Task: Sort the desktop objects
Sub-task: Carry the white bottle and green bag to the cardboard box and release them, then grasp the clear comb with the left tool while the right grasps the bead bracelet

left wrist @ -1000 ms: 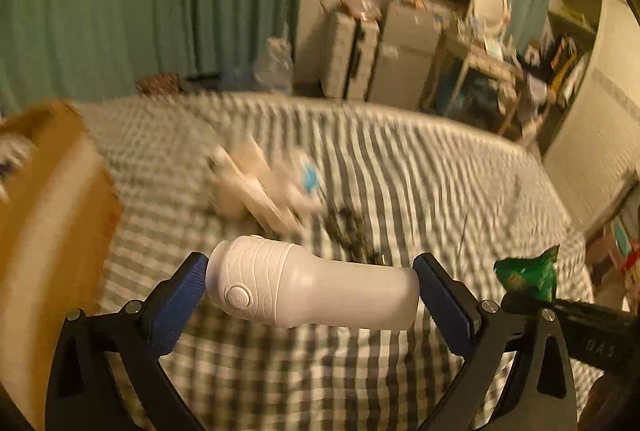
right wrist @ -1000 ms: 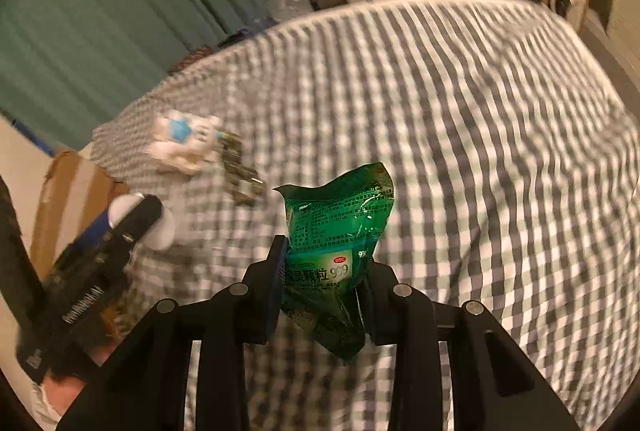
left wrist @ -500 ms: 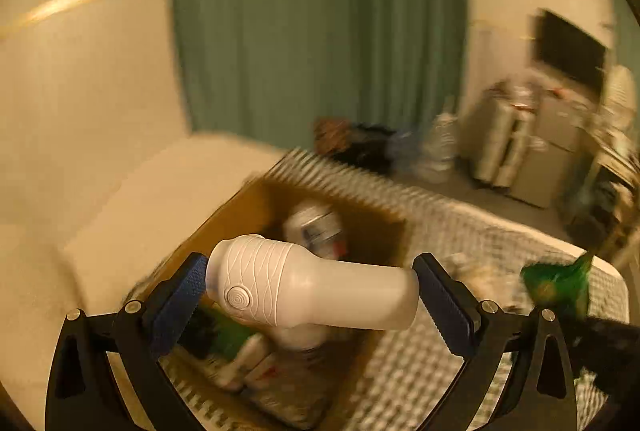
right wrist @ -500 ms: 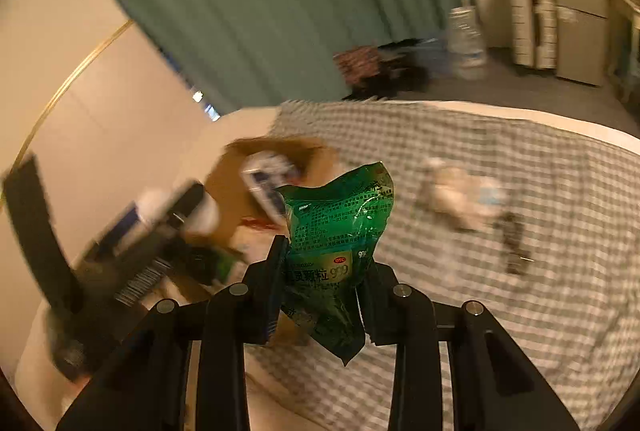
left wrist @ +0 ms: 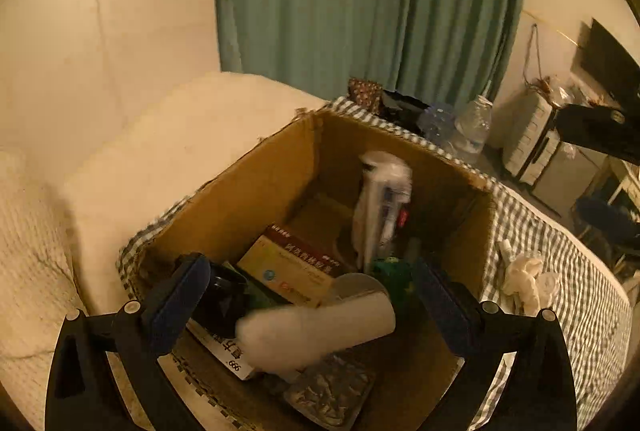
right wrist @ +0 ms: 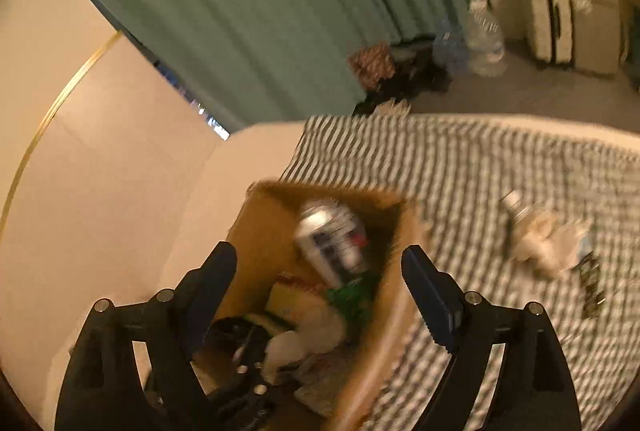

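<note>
An open cardboard box (left wrist: 264,187) stands on the checked cloth. My left gripper (left wrist: 312,307) is open above it. The white handheld device (left wrist: 316,327) is blurred between the jaws, free of both pads, over the box contents. My right gripper (right wrist: 320,287) is open and empty above the same box (right wrist: 260,231). The green packet (right wrist: 352,299) lies inside the box, also in the left wrist view (left wrist: 390,271). The box holds a medicine carton (left wrist: 288,267), a white tube pack (left wrist: 380,203) and a foil blister sheet (left wrist: 332,391).
A white crumpled item (right wrist: 544,243) and small dark pieces (right wrist: 592,283) lie on the green checked cloth (right wrist: 480,171) right of the box. A cream cushion (left wrist: 180,135) sits left of the box. Green curtain, bottles and suitcases stand behind.
Both grippers swung from the cloth to over the box and opened. The white device left the left jaws and the green packet left the right jaws into the box.
</note>
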Tool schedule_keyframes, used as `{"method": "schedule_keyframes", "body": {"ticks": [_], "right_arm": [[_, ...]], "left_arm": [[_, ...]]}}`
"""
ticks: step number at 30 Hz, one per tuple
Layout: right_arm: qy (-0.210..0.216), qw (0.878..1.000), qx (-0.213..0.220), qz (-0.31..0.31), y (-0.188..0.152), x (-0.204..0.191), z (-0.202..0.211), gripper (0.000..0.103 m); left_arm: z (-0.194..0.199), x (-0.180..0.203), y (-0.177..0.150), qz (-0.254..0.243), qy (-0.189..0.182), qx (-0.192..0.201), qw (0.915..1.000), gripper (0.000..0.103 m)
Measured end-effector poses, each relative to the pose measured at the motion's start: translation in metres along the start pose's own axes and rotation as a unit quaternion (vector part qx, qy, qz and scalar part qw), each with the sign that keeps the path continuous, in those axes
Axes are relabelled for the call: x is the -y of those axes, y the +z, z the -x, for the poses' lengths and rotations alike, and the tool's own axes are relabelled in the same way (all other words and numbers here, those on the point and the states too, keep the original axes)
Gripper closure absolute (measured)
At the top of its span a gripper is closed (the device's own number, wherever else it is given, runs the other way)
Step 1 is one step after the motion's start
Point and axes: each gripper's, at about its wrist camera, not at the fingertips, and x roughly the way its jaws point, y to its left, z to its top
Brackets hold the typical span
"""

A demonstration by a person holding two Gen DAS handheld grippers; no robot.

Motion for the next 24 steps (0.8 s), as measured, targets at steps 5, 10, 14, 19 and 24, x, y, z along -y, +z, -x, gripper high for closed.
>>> {"method": "schedule_keyframes", "body": {"ticks": [5,10,14,19,24], "right_arm": [[-0.072,0.996,0.047,0.003,-0.009,0.052,0.052,0.018],[-0.143,0.988,0.061,-0.012,-0.036,0.117,0.094,0.018],[-0.182,0.981,0.046,-0.038,-0.063,0.171,0.107,0.018],[-0.226,0.973,0.021,-0.051,-0.090,0.221,0.094,0.018],[-0.225,0.972,0.000,-0.071,-0.109,0.259,0.072,0.018]], "left_arm": [[0.014,0.034,0.002,-0.036,-0.007,0.025,0.9990,0.000],[0.031,0.068,-0.002,-0.036,-0.084,0.036,0.9952,0.000],[0.026,0.128,-0.023,-0.068,-0.161,0.007,0.9846,0.000],[-0.015,0.195,-0.075,-0.166,-0.127,-0.035,0.9774,0.000],[-0.079,0.218,-0.115,-0.157,-0.125,-0.092,0.9752,0.000]]}}
